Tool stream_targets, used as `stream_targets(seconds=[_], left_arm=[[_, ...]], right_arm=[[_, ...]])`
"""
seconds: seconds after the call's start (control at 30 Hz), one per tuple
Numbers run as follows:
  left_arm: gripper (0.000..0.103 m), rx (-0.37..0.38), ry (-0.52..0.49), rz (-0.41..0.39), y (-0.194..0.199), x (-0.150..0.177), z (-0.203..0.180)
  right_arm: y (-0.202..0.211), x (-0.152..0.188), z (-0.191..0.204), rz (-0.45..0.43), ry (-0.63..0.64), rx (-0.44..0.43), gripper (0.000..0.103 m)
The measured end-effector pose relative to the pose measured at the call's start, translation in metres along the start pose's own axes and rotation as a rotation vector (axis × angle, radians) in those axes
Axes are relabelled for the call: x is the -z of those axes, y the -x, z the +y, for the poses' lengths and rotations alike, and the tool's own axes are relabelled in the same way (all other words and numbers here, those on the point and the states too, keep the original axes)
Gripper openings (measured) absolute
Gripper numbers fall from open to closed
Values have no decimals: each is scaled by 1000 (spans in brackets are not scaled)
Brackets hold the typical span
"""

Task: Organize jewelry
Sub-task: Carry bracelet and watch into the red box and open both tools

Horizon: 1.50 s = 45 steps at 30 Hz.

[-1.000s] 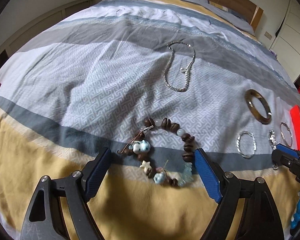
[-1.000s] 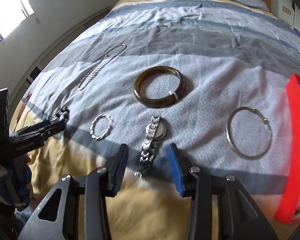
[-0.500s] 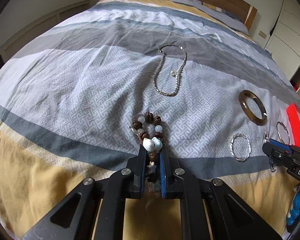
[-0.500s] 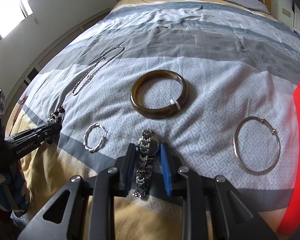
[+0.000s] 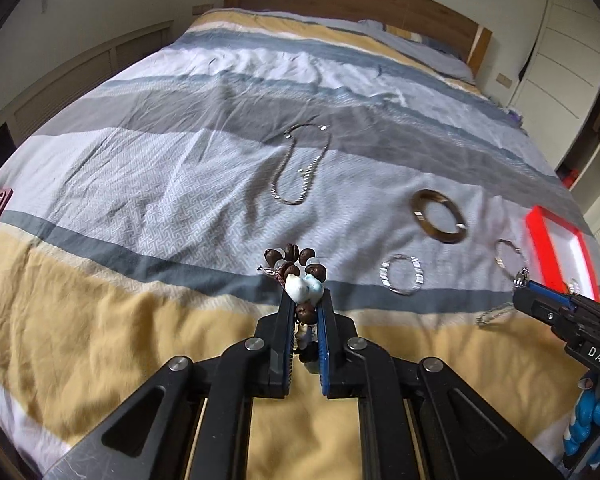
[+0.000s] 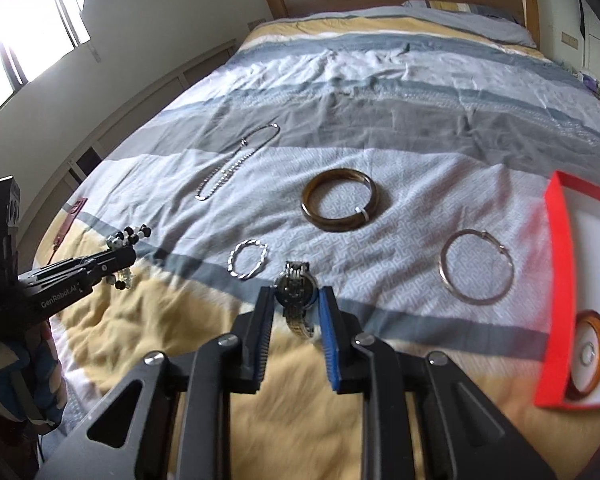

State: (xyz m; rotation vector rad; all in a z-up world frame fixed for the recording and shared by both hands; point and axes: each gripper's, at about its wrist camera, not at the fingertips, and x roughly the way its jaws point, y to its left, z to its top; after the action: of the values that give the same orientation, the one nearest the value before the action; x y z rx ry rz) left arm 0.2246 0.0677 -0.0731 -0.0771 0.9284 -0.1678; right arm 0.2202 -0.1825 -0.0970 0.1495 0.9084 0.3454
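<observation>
- The left gripper [image 5: 305, 302] is clamped on the beaded bracelet [image 5: 296, 272], which a second ago lay flat and uncaught between wide-apart jaws; now the beads bunch up out of the closed tips and hang off the bedspread [image 5: 100, 320], so this piece is picked up.
- The right gripper [image 6: 296, 300] has likewise gone from open around the wristwatch [image 6: 296, 290] to gripping it: the dial sits between the two pads and the metal strap dangles below, clear of the cloth.
- Both grasps being made, my judgement is that the carry to the red tray [image 6: 556, 280], off to the right of the right gripper, comes next; the tray already holds an amber ring [image 6: 590, 354].
- Just ahead and left of the right gripper lies the twisted silver bangle [image 6: 249, 258], untouched on the bedspread.
- Ahead and to its right rests the plain silver hoop [image 6: 476, 268], near the tray's edge.
- Further ahead, almost straight on, is the brown bangle [image 6: 340, 200].
- Farthest out, ahead and left, the silver chain necklace [image 6: 236, 162] lies stretched on the grey band.
- These four pieces remain to be gathered, so the task looks less than half done.
- The dangling strap and loose beads may swing or slip in transit.
</observation>
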Motion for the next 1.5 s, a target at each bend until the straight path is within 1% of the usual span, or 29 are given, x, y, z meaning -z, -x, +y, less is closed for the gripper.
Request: stream_targets(seconds=[0.23,0.4,0.57,0.7,0.8,0.93,1.03,1.1,1.2,1.27,1.33,1.5], left_arm=[[10,50,-43,-20,35,8,-34],[10,107,-106,-32,48,6,-83],[10,196,-179,-34,47,-2,-147],[10,281,-247,-20,35,-12,-210],[10,335,-289,-5,18,-22,-256],[10,393,-332,21,-15,-35,-316],[10,413,-354,45,-44,-40,-352],[10,410,-366,67,-65,-41,-370],[10,388,-375,107,-96,-40,-386],[10,372,-384,132,-115,-38,-392],[10,363,-391,150,-129,-34,-395],[10,352,-393,185,-152,-26,-394]], right_arm=[[49,14,0,-52,-12,7,21],[85,22,-22,-102,-45,29,21],[119,24,-61,-148,-86,83,21],[144,24,-107,-175,-125,147,21],[153,21,-145,-179,-154,195,21],[151,13,-199,-162,-178,253,21],[140,6,-236,-141,-197,278,21],[128,3,-261,-121,-218,285,21],[112,0,-286,-94,-236,284,21],[100,-1,-302,-76,-258,263,21],[91,-2,-310,-56,-264,250,21],[73,-1,-321,-4,-244,267,21]])
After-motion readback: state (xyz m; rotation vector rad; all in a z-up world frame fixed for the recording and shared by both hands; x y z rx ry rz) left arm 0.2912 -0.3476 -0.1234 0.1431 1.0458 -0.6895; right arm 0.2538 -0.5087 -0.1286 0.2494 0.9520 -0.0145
